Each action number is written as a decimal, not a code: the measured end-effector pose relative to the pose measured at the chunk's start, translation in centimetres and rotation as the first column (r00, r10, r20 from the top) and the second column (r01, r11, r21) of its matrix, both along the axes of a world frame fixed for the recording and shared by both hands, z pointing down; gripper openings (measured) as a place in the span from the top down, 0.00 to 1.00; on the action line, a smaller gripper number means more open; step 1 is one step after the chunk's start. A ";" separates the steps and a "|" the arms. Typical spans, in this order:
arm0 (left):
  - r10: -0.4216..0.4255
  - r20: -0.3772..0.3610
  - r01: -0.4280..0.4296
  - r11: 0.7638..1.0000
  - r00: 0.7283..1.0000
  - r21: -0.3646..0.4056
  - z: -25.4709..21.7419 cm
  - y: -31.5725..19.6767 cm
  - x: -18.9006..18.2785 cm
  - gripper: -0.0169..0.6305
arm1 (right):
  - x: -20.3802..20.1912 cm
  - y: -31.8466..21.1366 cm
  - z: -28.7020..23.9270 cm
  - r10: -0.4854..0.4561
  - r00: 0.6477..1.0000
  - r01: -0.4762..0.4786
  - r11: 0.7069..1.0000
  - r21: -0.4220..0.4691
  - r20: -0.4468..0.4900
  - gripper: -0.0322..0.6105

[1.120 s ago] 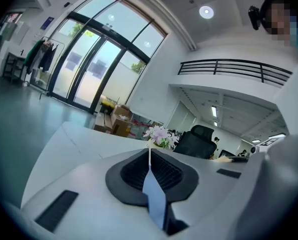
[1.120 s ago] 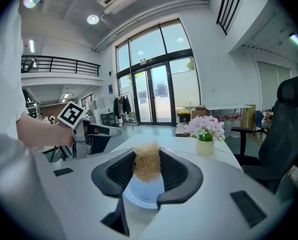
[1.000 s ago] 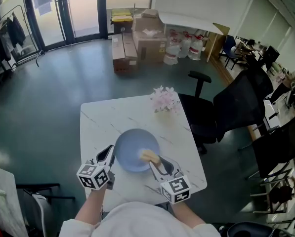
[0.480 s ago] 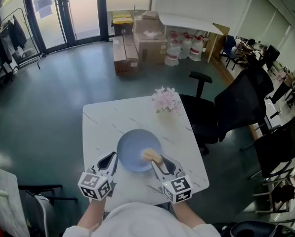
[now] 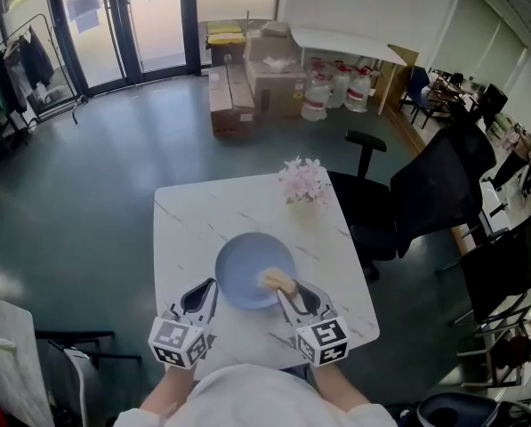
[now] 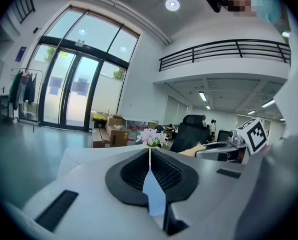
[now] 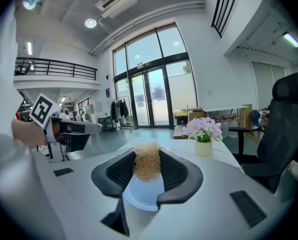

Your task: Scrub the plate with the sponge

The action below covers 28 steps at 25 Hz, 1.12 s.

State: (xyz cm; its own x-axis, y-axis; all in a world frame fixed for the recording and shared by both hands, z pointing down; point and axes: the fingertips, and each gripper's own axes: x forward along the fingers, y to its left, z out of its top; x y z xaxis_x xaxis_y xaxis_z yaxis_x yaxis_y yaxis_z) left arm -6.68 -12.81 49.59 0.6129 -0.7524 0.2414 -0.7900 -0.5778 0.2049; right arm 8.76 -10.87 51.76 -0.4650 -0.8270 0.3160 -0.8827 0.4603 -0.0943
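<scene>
While the blue plate [image 5: 247,261] is lying slightly toward 6 o'clock of the middle of the white marble table [image 5: 194,221], the right gripper [image 5: 285,290] is pinching the straw-coloured fibrous sponge [image 5: 274,279] between its jaws. It is holding the sponge over the plate's inner face at about 4 o'clock of the plate's centre. In the right gripper view the sponge is sitting between the two dark ribbed pads, with the plate showing pale blue beneath.

The left gripper [image 5: 208,285] is lying with its tip at the plate's rim at about 8 o'clock. Its jaws are pressed together with nothing between them, and only a sliver of the plate is showing below them in the left gripper view.

A small pot of pink flowers [image 5: 303,181] is standing at 1 o'clock of the plate, near the table's far edge. A black office chair [image 5: 425,194] is standing beside the table at 3 o'clock.
</scene>
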 end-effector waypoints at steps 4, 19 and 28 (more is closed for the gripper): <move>0.005 -0.004 -0.005 1.000 1.000 0.007 -0.2 0.6 0.1 0.91 | 0.0 0.1 0.2 0.000 1.000 0.000 1.000 0.000 -0.005 0.72; 0.015 -0.033 -0.014 1.000 0.999 0.011 -0.8 0.9 0.4 0.91 | 0.5 0.3 -0.1 0.023 0.997 -0.022 1.000 0.022 -0.067 0.73; 0.020 -0.030 -0.020 1.000 0.999 0.006 -0.7 0.7 0.7 0.91 | 0.8 0.3 -0.2 0.024 0.997 -0.023 0.999 0.022 -0.068 0.73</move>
